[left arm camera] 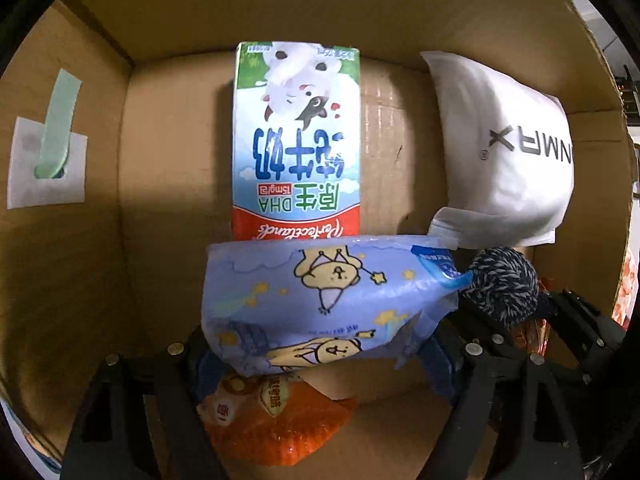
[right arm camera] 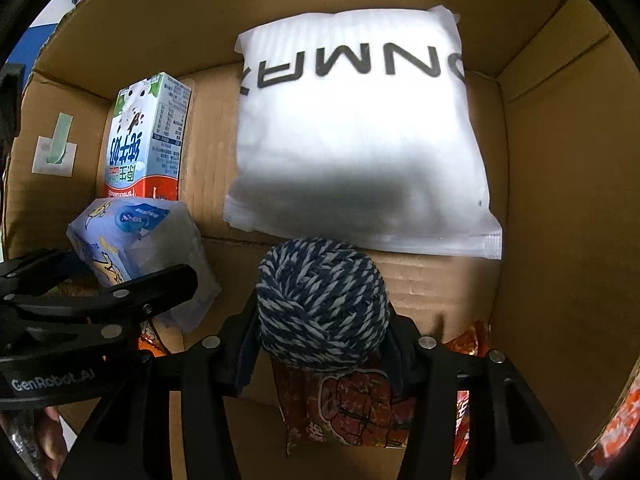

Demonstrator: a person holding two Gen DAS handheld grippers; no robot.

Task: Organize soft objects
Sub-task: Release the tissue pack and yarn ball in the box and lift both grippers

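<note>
Cardboard box (left arm camera: pixel 280 20) fills both of my views, and both grippers are down inside it. From the left wrist camera I see the milk carton (left arm camera: pixel 296 140) lying flat at centre frame with its printed front up; the right wrist camera shows the same carton (right arm camera: pixel 146 140) at upper left, side panel visible. The white pillow pack (right arm camera: pixel 356 132) dominates the upper half of my right view, but sits cropped at the right edge of the left view (left arm camera: pixel 508 152). My left gripper (left arm camera: pixel 320 348) is closed on the blue cartoon tissue pack (left arm camera: pixel 324 304), held at lower centre above an orange snack bag (left arm camera: pixel 280 420). My right gripper (right arm camera: pixel 320 344) clamps the blue-and-white yarn ball (right arm camera: pixel 322 304) at lower centre, over another red-orange snack bag (right arm camera: pixel 352 404) on the box floor.
</note>
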